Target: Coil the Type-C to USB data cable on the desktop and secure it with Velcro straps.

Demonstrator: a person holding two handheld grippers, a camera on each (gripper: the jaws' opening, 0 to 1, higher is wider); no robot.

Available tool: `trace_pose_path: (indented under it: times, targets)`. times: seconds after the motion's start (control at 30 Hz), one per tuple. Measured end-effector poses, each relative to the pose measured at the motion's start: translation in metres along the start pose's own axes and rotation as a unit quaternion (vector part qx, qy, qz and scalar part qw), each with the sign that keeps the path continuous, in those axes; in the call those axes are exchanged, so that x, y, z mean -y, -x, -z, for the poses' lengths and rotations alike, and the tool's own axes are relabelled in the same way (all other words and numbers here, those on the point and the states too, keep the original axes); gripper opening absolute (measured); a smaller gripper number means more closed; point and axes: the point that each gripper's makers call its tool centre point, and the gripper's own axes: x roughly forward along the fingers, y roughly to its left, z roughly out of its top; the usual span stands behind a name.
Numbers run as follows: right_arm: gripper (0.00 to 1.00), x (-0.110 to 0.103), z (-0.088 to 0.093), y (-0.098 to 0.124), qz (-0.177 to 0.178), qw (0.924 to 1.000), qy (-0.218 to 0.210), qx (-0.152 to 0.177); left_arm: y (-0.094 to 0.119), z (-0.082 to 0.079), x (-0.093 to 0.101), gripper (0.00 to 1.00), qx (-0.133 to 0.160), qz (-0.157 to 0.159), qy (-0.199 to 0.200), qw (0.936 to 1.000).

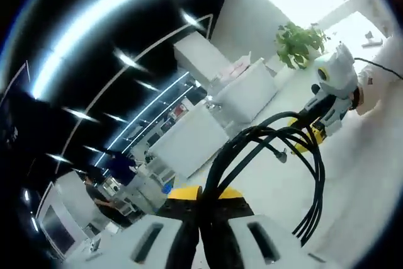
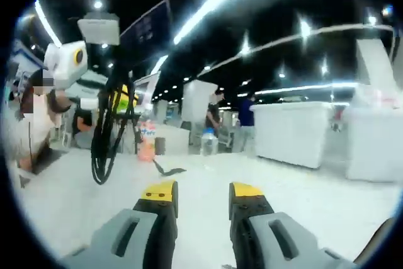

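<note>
Left gripper view first: we're looking along the left gripper (image 1: 203, 194), whose yellow-tipped jaws are clenched on the black data cable (image 1: 277, 149). The cable fans out from the jaws in several loops, lifted clear of the white desktop (image 1: 371, 174). The right gripper (image 1: 327, 102) comes in from the right, and we honestly can't tell from here whether it touches the loops. A potted plant (image 1: 301, 43) sits further back, with white bins (image 1: 242, 92) beside it.

Over in the right gripper view, the right gripper (image 2: 201, 194) has its jaws apart with nothing between them, hovering over the desktop (image 2: 264, 181). Up on the left we see the left gripper (image 2: 116, 96) with the coiled cable (image 2: 104, 143) dangling from it, off the surface. A small dark strap (image 2: 165, 169) lies on the desktop under it. Two people (image 2: 230, 118) stand far back.
</note>
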Motion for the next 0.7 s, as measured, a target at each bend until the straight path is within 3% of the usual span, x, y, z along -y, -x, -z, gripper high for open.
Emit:
trace_pose_path:
  times: [0.07, 0.1, 0.23, 0.3, 0.4, 0.47, 0.57, 0.7]
  targets:
    - [0.31, -0.020, 0.008, -0.032, -0.035, 0.9992, 0.020, -0.001, 0.016, 0.021, -0.007, 0.05, -0.011, -0.006, -0.002, 0.9999]
    - [0.31, -0.027, 0.012, -0.045, -0.041, 0.9990, 0.014, -0.004, 0.027, 0.037, -0.011, 0.05, -0.030, -0.009, 0.002, 0.9995]
    - [0.31, -0.057, 0.013, -0.096, -0.075, 0.9971, 0.008, -0.008, 0.046, 0.067, -0.021, 0.05, -0.056, -0.014, 0.010, 0.9983]
    - [0.31, -0.068, 0.013, -0.116, -0.082, 0.9966, 0.009, -0.010, 0.051, 0.076, -0.024, 0.05, -0.062, -0.018, 0.010, 0.9978]
    - [0.31, -0.084, 0.024, -0.138, -0.099, 0.9944, 0.005, -0.038, 0.057, 0.089, -0.029, 0.06, -0.066, -0.020, 0.006, 0.9976]
    - [0.30, -0.088, 0.032, -0.153, -0.088, 0.9942, 0.031, -0.052, 0.056, 0.097, -0.029, 0.06, -0.066, -0.014, 0.020, 0.9975]
    - [0.28, -0.093, 0.038, -0.167, -0.081, 0.9939, 0.047, -0.059, 0.056, 0.103, -0.026, 0.06, -0.055, -0.008, 0.050, 0.9972]
    - [0.26, -0.102, 0.034, -0.177, -0.092, 0.9933, 0.053, -0.046, 0.058, 0.111, -0.025, 0.06, -0.054, -0.009, 0.051, 0.9972]
